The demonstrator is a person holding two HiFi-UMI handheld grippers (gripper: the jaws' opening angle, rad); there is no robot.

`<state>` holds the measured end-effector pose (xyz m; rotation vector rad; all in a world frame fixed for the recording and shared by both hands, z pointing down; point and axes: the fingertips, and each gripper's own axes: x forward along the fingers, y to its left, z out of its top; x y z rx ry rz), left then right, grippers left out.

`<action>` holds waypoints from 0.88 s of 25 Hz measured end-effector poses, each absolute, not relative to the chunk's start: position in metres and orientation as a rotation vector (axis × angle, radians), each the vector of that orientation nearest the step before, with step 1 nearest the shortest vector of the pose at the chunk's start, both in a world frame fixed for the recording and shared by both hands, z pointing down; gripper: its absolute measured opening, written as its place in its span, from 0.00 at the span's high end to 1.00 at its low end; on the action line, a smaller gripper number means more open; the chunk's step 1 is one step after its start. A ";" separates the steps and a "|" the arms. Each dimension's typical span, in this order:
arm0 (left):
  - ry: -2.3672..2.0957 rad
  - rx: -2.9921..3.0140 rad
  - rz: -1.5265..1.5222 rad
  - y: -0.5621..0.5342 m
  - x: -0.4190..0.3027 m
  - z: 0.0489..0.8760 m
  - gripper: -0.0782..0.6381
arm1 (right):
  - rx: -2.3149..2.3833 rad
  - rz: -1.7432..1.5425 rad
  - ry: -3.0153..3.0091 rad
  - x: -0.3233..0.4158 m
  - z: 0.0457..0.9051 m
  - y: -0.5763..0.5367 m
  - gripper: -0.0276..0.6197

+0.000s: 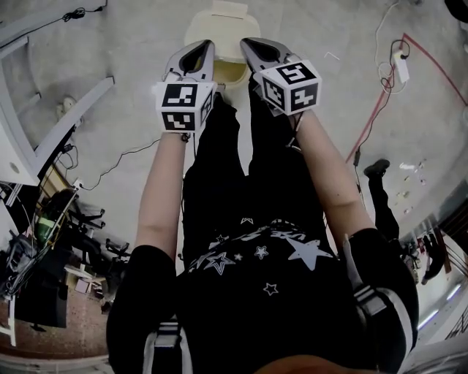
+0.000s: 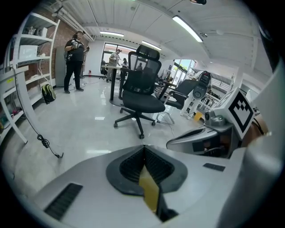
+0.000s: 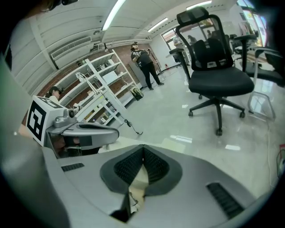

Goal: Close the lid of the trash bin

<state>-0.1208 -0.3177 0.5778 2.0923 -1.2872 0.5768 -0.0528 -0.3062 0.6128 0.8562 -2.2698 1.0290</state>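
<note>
A cream trash bin (image 1: 205, 28) stands on the floor just ahead of the person's legs. Its yellowish opening (image 1: 232, 73) shows between the two grippers, and its lid (image 1: 228, 10) appears to be at the far side. My left gripper (image 1: 208, 45) and right gripper (image 1: 247, 42) hang side by side above the bin's near edge. Both are shut with nothing between the jaws. In the left gripper view the left gripper (image 2: 143, 148) has its pads meeting, with yellow showing below the gap. The right gripper (image 3: 142, 147) looks the same, with cream below it.
A black office chair (image 2: 141, 95) stands on the glossy floor ahead, with desks and standing people (image 2: 73, 60) beyond. White shelving (image 3: 104, 95) runs along the left, and its frame (image 1: 44, 139) shows in the head view. A red cable (image 1: 380, 95) and a power strip (image 1: 401, 67) lie at the right.
</note>
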 end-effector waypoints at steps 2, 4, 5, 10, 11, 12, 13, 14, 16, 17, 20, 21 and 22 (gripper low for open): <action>-1.267 2.090 0.589 -0.302 -0.124 0.586 0.88 | 0.852 1.034 -2.255 -0.058 0.619 -0.289 0.95; -1.245 2.091 0.602 -0.287 -0.125 0.594 0.88 | 0.853 1.041 -2.242 -0.061 0.625 -0.274 0.95; -1.235 2.093 0.610 -0.281 -0.126 0.598 0.88 | 0.856 1.043 -2.236 -0.061 0.628 -0.268 0.95; -1.182 2.102 0.658 -0.253 -0.130 0.624 0.88 | 0.889 1.055 -2.205 -0.064 0.648 -0.241 0.95; -1.169 2.100 0.670 -0.246 -0.132 0.630 0.88 | 0.896 1.062 -2.196 -0.065 0.654 -0.235 0.95; -1.155 2.098 0.683 -0.240 -0.133 0.637 0.88 | 0.903 1.070 -2.186 -0.066 0.659 -0.228 0.95; -1.142 2.098 0.694 -0.235 -0.133 0.643 0.88 | 0.913 1.080 -2.175 -0.066 0.665 -0.222 0.95; -1.131 2.099 0.705 -0.230 -0.134 0.650 0.88 | 0.924 1.092 -2.164 -0.067 0.671 -0.217 0.95; -1.113 2.106 0.724 -0.221 -0.135 0.661 0.88 | 0.951 1.120 -2.141 -0.068 0.683 -0.209 0.95; -1.104 2.109 0.733 -0.217 -0.136 0.667 0.88 | 0.961 1.135 -2.131 -0.069 0.688 -0.206 0.95; -1.075 2.100 0.747 -0.207 -0.136 0.683 0.88 | 0.970 1.157 -2.110 -0.072 0.702 -0.197 0.95; -1.065 2.097 0.753 -0.205 -0.136 0.688 0.88 | 0.970 1.159 -2.104 -0.072 0.707 -0.194 0.95; -1.056 2.095 0.759 -0.202 -0.137 0.693 0.88 | 0.970 1.163 -2.098 -0.073 0.712 -0.193 0.95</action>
